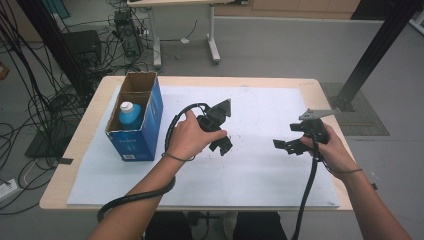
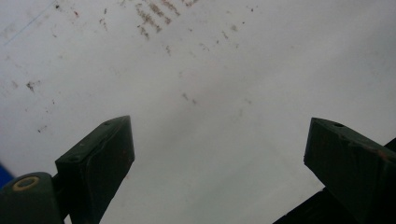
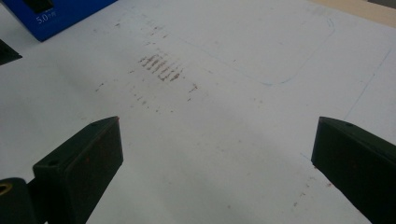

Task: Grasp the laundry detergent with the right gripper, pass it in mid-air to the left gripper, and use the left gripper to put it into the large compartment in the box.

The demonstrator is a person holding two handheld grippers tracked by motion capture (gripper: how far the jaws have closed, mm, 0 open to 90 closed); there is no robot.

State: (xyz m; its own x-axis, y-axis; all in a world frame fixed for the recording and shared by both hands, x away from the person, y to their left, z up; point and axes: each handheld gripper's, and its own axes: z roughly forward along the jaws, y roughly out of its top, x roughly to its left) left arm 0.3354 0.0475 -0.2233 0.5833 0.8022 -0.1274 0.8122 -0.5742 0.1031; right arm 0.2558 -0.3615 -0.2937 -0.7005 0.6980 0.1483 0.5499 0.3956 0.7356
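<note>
High overhead, two low views, shared white sheet (image 1: pixel 260 165)

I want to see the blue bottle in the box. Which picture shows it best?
The high view: the bottle stands inside the open blue box. The right gripper view catches just a corner of that box; the left gripper view looks at white mat.

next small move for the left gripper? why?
Probably swing the left gripper left toward the blue box and line up over the blue bottle standing in it. Both the left and the right gripper are open with nothing between the jaws, over the bare white sheet, and the bottle is nearest the left.
</note>
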